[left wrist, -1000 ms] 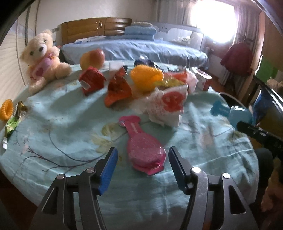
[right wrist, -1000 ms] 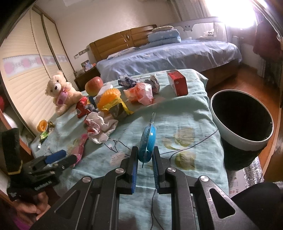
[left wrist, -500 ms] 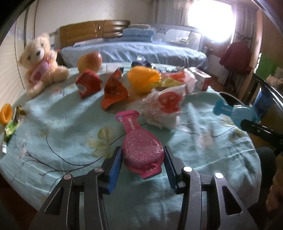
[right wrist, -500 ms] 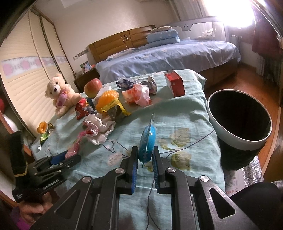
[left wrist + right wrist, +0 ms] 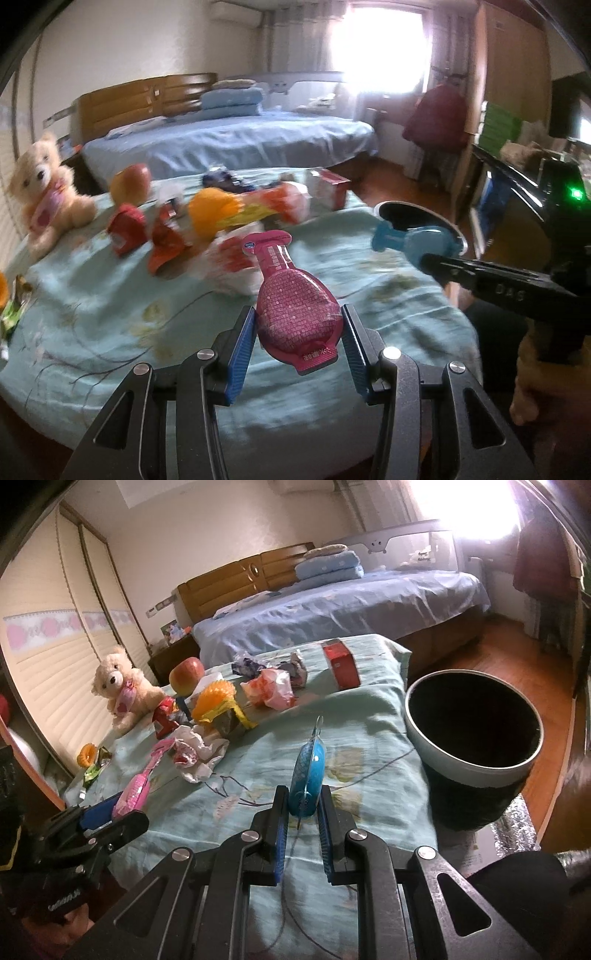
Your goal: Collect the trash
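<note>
My left gripper (image 5: 299,317) is shut on a pink pouch (image 5: 295,310), pads pressing both of its sides. The pouch hangs clear of the light blue tablecloth (image 5: 110,295), neck pointing away. The right wrist view shows the same pink pouch (image 5: 135,794) in the left gripper (image 5: 110,812) at lower left. My right gripper (image 5: 303,801) is shut on a blue pouch (image 5: 308,771) held edge-on above the cloth. To its right a black bin (image 5: 472,771) with a pale rim stands on the floor. From the left wrist view, the blue pouch (image 5: 417,240) sits in front of the bin (image 5: 399,210).
A pile of wrappers lies mid-table: a crumpled white and red wrapper (image 5: 195,753), an orange spiky piece (image 5: 214,698), and a red carton (image 5: 341,661) further back. An apple (image 5: 186,674) and a teddy bear (image 5: 118,690) sit at the far left. A bed stands behind the table.
The left gripper's jaws closed around the pink pouch and lifted it off the cloth. The right gripper kept its hold on the blue pouch and shifted slightly.
</note>
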The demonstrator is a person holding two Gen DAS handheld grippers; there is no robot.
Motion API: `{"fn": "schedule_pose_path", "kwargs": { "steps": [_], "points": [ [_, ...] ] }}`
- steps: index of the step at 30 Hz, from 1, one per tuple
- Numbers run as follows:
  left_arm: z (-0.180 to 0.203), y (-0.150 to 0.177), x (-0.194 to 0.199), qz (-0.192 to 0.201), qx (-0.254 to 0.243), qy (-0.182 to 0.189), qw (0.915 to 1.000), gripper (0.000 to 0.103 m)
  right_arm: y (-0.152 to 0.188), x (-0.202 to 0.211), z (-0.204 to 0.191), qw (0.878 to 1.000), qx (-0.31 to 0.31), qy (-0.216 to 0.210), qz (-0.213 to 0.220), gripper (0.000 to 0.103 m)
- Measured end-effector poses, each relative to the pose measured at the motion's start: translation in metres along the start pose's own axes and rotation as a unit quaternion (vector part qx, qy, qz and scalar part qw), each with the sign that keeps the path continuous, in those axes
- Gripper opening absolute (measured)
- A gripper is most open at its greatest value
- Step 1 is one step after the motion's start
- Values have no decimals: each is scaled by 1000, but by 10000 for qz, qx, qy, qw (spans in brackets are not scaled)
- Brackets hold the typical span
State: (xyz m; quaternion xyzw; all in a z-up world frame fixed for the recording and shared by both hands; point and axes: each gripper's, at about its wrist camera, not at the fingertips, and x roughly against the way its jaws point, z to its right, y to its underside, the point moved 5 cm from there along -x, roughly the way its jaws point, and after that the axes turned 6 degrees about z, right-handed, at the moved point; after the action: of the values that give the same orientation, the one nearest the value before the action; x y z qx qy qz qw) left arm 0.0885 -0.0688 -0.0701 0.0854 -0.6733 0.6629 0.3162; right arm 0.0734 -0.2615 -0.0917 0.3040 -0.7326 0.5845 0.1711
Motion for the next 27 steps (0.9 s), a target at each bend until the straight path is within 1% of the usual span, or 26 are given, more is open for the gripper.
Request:
{"fn": "schedule_pose_path", "kwargs": {
  "steps": [7,16,27],
  "points": [
    [17,-8,-21,-115,-185,288,9993,45,-2,9,20,9997,-150,158,89,15],
    [27,-25,-59,-238,-321,354,9986,45,-7,11,45,9989,-327,317,147,15],
    [53,-42,-114,-367,-427,511,9971,45,-20,10,79,9968,-494,574,247,15]
  ]
}}
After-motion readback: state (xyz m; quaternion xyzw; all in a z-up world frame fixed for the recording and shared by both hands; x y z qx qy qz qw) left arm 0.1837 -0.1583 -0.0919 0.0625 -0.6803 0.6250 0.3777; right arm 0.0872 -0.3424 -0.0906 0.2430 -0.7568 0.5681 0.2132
